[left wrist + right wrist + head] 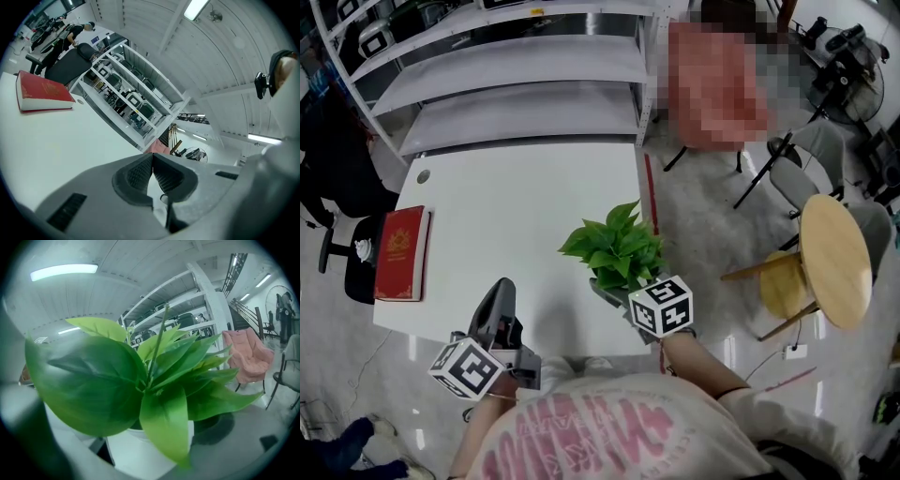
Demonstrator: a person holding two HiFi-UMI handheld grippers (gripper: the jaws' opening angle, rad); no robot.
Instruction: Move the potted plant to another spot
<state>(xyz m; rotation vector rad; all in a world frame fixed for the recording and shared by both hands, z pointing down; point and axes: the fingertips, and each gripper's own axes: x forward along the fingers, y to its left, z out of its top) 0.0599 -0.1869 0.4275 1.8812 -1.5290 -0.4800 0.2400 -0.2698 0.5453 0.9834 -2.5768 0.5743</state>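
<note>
The potted plant has broad green leaves in a small white pot. It is at the front right of the white table, close to the right edge. My right gripper reaches in from below with its jaws on either side of the pot, shut on it; leaves hide most of the jaws. In the right gripper view the leaves fill the frame, and the right gripper holds the pot at the bottom. My left gripper hovers over the table's front edge, shut and holding nothing, its pads pressed together.
A red book lies at the table's left edge, also visible in the left gripper view. White shelving stands behind the table. To the right on the floor are a round wooden table, a wooden stool and a pink armchair.
</note>
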